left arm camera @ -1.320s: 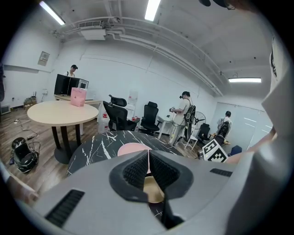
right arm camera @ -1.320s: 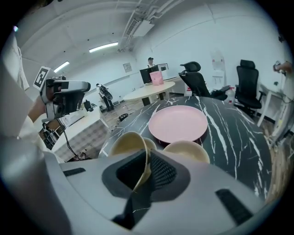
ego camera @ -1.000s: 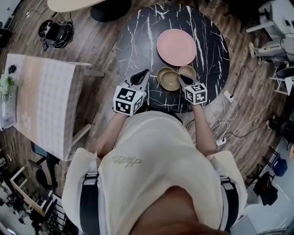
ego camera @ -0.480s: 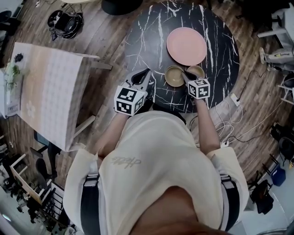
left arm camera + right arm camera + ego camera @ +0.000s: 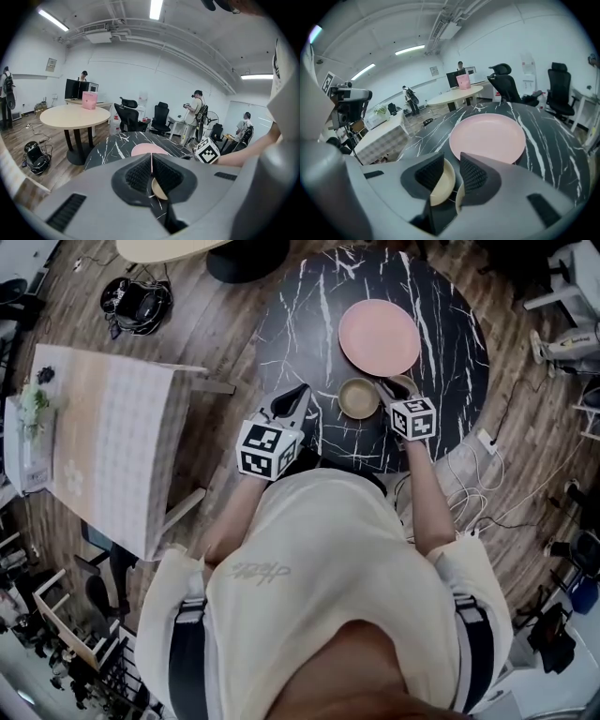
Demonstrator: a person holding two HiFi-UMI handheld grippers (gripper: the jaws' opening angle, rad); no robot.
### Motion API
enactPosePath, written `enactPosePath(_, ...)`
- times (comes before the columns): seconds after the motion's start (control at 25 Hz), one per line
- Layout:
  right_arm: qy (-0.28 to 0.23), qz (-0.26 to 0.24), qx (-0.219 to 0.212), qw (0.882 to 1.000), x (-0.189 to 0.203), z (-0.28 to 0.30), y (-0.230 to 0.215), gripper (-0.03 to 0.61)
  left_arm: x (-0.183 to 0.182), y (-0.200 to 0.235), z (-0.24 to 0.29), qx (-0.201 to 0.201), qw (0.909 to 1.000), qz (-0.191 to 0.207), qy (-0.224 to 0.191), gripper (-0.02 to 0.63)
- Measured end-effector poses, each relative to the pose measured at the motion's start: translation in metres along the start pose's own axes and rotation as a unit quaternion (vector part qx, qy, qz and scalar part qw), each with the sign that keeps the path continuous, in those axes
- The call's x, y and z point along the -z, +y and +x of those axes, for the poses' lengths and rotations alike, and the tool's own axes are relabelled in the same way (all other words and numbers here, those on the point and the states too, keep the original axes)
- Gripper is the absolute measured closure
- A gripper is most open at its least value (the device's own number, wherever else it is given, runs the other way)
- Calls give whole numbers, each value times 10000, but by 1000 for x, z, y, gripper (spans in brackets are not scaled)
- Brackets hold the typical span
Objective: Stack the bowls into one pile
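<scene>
The right gripper (image 5: 385,386) stands over the near part of the black marble table (image 5: 300,324). Its jaws have just been opening and are now well apart, the pads pressing on nothing; through the gap shows one tan bowl (image 5: 357,397), just to their left, while a second bowl (image 5: 405,382) lies partly under the right-hand jaw. Both bowls sit side by side on the table, just short of the pink plate (image 5: 379,336), and the left gripper (image 5: 300,393) hovers apart to their left, jaws closed together and empty.
</scene>
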State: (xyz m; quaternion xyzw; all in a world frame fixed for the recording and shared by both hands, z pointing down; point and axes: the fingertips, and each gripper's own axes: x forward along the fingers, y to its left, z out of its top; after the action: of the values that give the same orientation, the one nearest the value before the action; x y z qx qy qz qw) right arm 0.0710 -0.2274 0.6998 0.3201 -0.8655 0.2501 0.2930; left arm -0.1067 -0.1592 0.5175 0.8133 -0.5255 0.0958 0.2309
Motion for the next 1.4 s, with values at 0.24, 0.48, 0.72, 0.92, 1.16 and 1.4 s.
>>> enactPosePath(0.24, -203, -108, 202, 9995, -5, -29, 2, 476, -11, -11, 8, 220, 9996, 144, -73, 592)
enactPosePath(0.48, -319, -255, 562, 9976, -1, -61, -3, 476, -18, -27, 19, 535, 9980, 322, -54, 592)
enactPosePath(0.72, -466, 190, 1015, 9936, 21, -93, -28, 485, -21, -49, 32, 879, 9949, 492, -21, 592)
enactPosePath(0.92, -512, 541, 1281, 9890, 41, -111, -47, 485, -18, -66, 42, 1089, 9923, 586, 84, 592)
enactPosePath(1.16, -433, 790, 1289, 9876, 57, -106, -60, 485, -10, -70, 51, 1059, 9923, 600, 242, 592)
enactPosePath(1.4, -257, 876, 1051, 9903, 67, -90, -72, 485, 2, -69, 56, 825, 9948, 467, 373, 592)
